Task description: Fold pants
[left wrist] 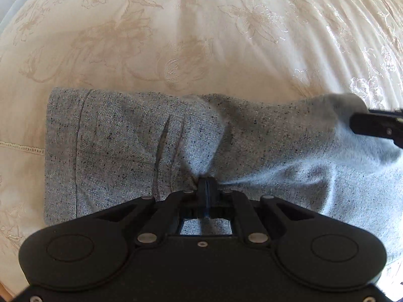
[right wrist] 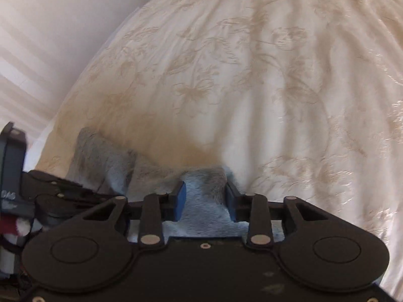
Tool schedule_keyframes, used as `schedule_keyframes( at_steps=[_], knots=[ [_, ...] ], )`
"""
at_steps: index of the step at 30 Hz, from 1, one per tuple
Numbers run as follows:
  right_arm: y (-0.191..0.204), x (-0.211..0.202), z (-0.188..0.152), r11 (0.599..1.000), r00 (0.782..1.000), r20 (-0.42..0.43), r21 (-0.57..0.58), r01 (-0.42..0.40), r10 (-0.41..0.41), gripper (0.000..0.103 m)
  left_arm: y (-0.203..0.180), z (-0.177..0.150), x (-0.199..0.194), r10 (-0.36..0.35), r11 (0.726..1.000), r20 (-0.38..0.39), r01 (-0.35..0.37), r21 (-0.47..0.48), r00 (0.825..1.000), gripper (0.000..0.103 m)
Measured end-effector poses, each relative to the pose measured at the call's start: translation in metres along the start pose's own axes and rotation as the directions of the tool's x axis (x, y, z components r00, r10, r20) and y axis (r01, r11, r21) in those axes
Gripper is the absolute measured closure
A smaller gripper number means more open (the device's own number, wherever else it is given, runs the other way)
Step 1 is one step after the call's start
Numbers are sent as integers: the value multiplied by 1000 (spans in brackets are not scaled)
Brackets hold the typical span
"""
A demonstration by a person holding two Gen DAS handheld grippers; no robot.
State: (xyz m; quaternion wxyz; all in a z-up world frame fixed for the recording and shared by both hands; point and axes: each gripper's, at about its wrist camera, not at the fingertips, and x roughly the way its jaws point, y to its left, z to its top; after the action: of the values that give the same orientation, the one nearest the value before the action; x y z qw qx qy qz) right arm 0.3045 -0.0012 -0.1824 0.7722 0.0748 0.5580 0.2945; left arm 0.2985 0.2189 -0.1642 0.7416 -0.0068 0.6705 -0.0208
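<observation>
While legible writing escapes view, left tool (left wrist: 207, 181) clamping pants (left wrist: 121, 151), right tool (right wrist: 206, 192) parted.

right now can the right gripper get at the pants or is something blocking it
Probably yes: grey pants fabric already sits between the right gripper's open fingers, nothing in the way. The left gripper is shut on the cloth.

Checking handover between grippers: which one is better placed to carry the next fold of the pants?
Left, probably. The left gripper is pinched shut on the grey pants; the right gripper has fabric between open jaws, unclamped.
</observation>
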Motion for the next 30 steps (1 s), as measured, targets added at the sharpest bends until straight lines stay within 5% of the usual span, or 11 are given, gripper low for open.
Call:
schedule_keyframes(
  at_steps=[4,9,13,15,21,30],
  knots=[
    [47,-16,-42,990,999,42,-138,17,-11,98,-4,1,3,0,1000,-1,0,-6,1000,92],
    [62,-3,-79,991,999,23,-123,49,-47,98,-9,-1,6,9,1000,-9,-9,9,1000,92],
    [41,-10,-67,999,995,86,-2,43,-42,84,-9,-3,7,5,1000,3,-5,10,1000,92],
    [33,-13,-56,999,994,107,20,28,-30,64,-8,-6,9,-1,1000,18,1,11,1000,92],
    [13,-5,-18,999,998,69,48,-1,-2,61,-11,-15,11,8,1000,44,-9,26,999,92],
    [-16,3,-4,983,999,30,178,-35,30,61,-11,-36,5,6,1000,59,-7,23,998,92]
  ],
)
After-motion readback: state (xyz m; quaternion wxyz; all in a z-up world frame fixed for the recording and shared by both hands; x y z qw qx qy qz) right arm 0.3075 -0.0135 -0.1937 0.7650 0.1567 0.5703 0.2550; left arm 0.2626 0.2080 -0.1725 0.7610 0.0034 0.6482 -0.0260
